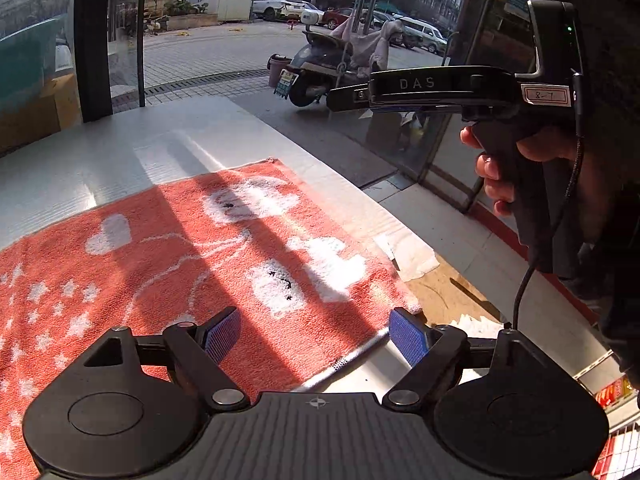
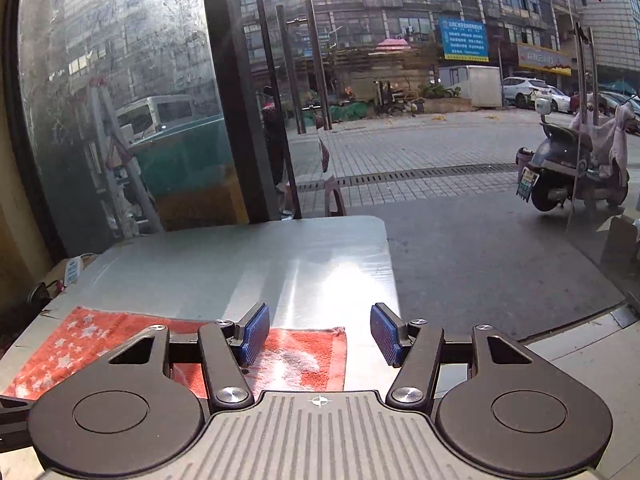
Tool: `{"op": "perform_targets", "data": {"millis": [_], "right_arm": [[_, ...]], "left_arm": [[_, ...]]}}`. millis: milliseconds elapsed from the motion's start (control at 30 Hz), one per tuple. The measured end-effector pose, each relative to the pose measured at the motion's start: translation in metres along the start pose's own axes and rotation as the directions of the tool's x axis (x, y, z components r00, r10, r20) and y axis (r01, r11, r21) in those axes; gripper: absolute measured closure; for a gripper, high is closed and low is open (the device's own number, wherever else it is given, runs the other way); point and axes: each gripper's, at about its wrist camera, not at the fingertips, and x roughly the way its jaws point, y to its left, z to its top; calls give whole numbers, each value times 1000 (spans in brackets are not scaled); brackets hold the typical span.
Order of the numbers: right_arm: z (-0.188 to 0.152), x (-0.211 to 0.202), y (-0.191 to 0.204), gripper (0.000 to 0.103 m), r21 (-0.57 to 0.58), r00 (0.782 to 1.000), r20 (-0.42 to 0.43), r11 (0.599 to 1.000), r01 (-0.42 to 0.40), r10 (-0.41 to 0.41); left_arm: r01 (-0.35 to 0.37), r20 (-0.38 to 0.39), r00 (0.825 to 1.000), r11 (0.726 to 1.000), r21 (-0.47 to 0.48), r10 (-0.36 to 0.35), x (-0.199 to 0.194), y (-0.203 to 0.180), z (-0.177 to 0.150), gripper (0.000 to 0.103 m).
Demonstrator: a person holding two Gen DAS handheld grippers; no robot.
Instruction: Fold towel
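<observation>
Fuzzy terry-cloth towel on smooth, glossy metal-looking table

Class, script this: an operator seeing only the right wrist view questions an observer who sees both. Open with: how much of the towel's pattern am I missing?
Observer: Beyond your stars, the orange towel shows a white heart and cartoon faces.
Operator: Where's the left gripper?
Observer: The left gripper hovers at the towel's near right corner, jaws open.
Operator: Folded yet?
Observer: No, its whole width lies flat on the white table.
</observation>
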Motion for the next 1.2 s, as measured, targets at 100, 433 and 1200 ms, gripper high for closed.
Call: {"op": "perform_targets", "data": {"millis": [100,433,1200], "right_arm": [[4,1,-16,46,31,1000,-22,999,-22,23],[4,25,-24,46,-64,987,-162,998,2,-13],[33,141,-36,46,76,900,-436,996,36,1]], "left_arm": [[46,-16,999,996,71,-45,15,-27,2,30],[-1,-81,997,989,146,13,58,-56,4,58],[-57,-72,995,995,86,63,56,-38,4,91]]}}
